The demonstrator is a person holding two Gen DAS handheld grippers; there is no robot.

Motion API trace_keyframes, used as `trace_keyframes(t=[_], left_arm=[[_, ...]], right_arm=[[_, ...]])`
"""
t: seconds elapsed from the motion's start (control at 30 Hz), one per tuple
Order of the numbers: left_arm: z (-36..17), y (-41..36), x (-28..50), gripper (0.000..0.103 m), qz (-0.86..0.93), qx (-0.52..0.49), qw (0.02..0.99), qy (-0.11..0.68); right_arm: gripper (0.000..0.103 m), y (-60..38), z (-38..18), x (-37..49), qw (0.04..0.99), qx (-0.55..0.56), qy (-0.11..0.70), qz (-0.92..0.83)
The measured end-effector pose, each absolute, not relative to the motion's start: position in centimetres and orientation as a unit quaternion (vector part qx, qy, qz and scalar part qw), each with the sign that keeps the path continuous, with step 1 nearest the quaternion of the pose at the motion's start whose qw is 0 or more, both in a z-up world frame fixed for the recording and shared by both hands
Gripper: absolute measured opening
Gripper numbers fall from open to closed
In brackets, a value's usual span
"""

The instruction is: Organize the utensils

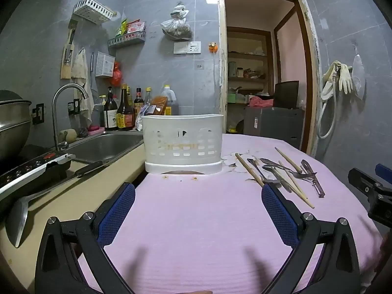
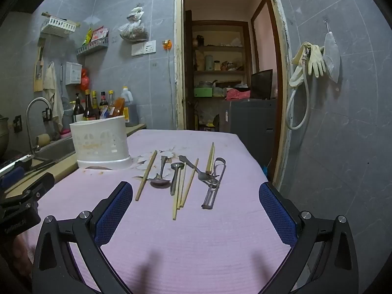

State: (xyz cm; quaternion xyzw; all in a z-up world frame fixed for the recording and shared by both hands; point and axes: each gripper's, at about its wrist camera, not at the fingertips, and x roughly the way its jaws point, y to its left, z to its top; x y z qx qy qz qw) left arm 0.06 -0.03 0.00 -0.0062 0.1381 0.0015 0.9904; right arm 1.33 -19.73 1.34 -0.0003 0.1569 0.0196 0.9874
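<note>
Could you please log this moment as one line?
left gripper: open, empty | right gripper: open, empty | utensils: loose on cloth | caddy: upright, left of utensils

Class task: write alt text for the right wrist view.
Open right gripper hovers over a pink cloth-covered table holding loose utensils: chopsticks, spoon, fork, peeler. A white slotted holder stands far left, beside a sink.
</note>
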Motion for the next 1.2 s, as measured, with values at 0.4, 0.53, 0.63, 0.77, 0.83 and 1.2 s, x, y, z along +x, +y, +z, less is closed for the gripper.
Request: trace_keyframes(t=[0.4, 0.53, 0.63, 0.77, 0.83, 1.2], left_arm=[[0.53, -0.01, 0.42, 0.101, 0.000, -0.015, 0.990, 0.142], [0.17, 0.07, 0.48, 0.101, 0.002, -0.011, 0.990, 0.141], [-0.15, 0.32, 0.51, 0.101, 0.004, -0.009, 0.991, 0.137], [-0.31, 0.30, 0.40, 0.101, 0.004, -0.008, 0.991, 0.136], [-0.27, 0.28, 0.47, 0.101, 0.005, -0.007, 0.991, 0.136], [-0.12, 0.39, 0.35, 0.101, 0.004, -0.007, 0.991, 0.135]], right_arm=[[0.103, -19.20, 1.43, 1.31, 0.988, -0.004, 0.154, 0.026], [0.103, -19.35, 1.60, 1.32, 0.988, -0.005, 0.155, 0.027], [0.103, -19.62, 1.35, 1.52, 0.988, -0.003, 0.154, 0.028], [0.103, -19.65, 1.32, 1.56, 0.988, 0.000, 0.155, 0.029], [0.103, -19.61, 1.29, 1.62, 0.987, 0.000, 0.156, 0.028], [0.103, -19.69, 1.18, 1.57, 0.987, 0.004, 0.155, 0.032]])
